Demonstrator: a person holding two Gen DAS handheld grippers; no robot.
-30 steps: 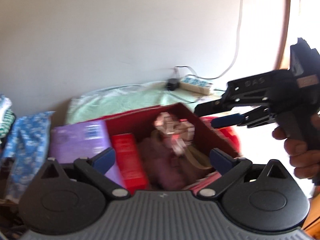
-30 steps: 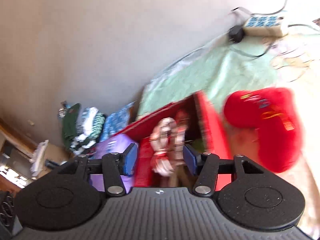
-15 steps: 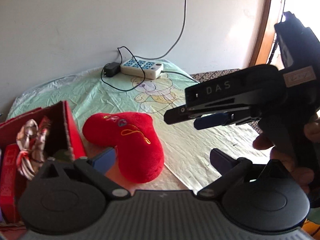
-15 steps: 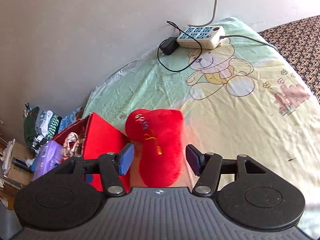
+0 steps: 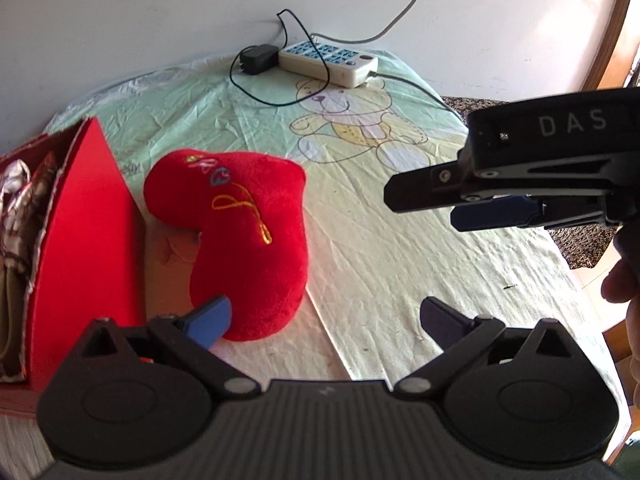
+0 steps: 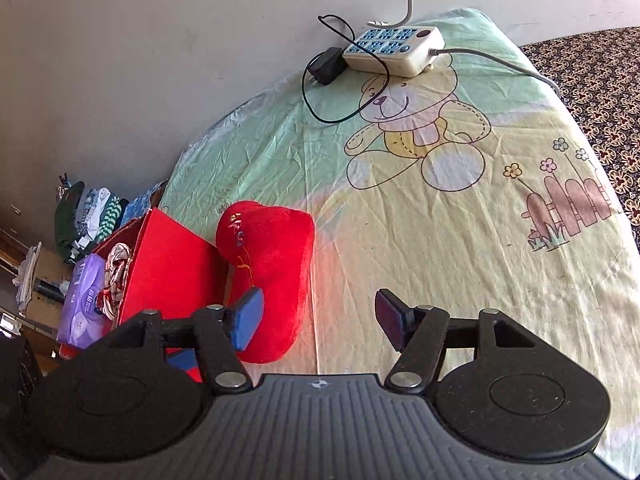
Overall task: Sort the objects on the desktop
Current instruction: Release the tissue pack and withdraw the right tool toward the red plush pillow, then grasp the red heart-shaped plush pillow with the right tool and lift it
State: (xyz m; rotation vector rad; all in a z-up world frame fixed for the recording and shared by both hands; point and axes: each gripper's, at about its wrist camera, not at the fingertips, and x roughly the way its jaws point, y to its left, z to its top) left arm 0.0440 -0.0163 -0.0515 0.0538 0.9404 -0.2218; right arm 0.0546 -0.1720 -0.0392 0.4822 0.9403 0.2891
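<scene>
A red heart-shaped plush pillow [image 5: 248, 240] lies on the bear-print sheet beside a red box [image 5: 76, 240]; it also shows in the right wrist view [image 6: 272, 268]. The red box [image 6: 168, 272] holds a patterned ribbon bundle [image 6: 116, 276] and a purple tissue pack [image 6: 82, 300]. My left gripper [image 5: 324, 320] is open and empty, its left fingertip [image 5: 208, 320] in front of the pillow's near end. My right gripper [image 6: 318, 320] is open and empty, hovering over the sheet right of the pillow; it appears side-on in the left wrist view [image 5: 440, 204].
A white power strip [image 5: 328, 60] with a black adapter [image 5: 258, 60] and cables lies by the far wall, also in the right wrist view [image 6: 394, 48]. Folded clothes [image 6: 92, 216] are stacked left of the box. A patterned surface [image 6: 592, 72] lies beyond the sheet's right edge.
Both grippers swung right from above the red box to the pillow and sheet. The ribbon bundle now lies in the box. Both stay open.
</scene>
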